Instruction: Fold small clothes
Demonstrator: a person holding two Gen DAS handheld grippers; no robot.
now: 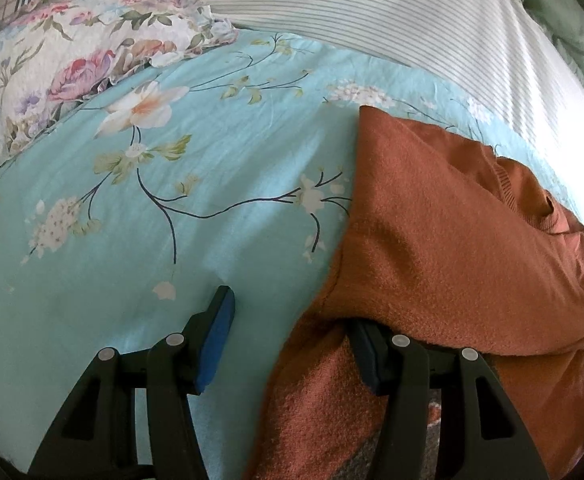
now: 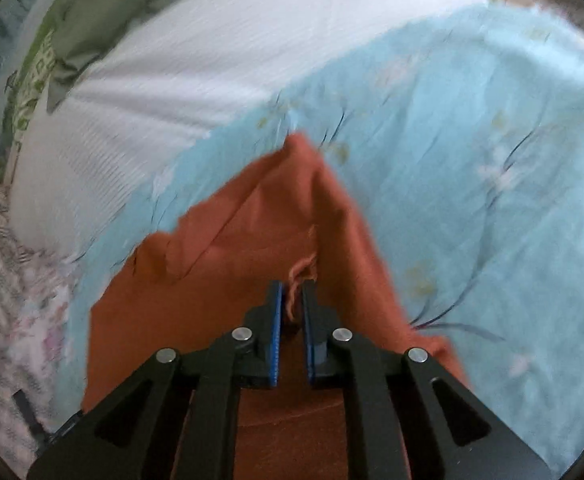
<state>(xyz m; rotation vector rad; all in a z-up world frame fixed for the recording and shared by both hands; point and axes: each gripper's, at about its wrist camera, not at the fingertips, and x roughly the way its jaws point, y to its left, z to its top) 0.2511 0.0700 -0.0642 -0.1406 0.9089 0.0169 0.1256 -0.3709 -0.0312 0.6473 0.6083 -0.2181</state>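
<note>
Two grippers: both on one rust top (image 1: pixel 444 232)
Left gripper (image 1: pixel 292 340): fingers apart, right finger under the cloth
Right gripper (image 2: pixel 292 304): pinching an edge
Sheet (image 1: pixel 171 240): blue, floral

One rust-orange garment (image 1: pixel 452 240); one blue floral sheet (image 1: pixel 171 220); one flowered pillow (image 1: pixel 71 68); two grippers.

A bed carries everything, spread with a light blue floral sheet (image 1: pixel 211 184). On it in the left wrist view, a rust-orange garment (image 1: pixel 452 240) lies toward 4 o'clock, a floral pillow (image 1: pixel 79 68) rests at 10 o'clock, and a white striped cover (image 1: pixel 372 12) stretches from 12 to 2 o'clock, a green cloth (image 1: pixel 548 12) beyond it
</note>
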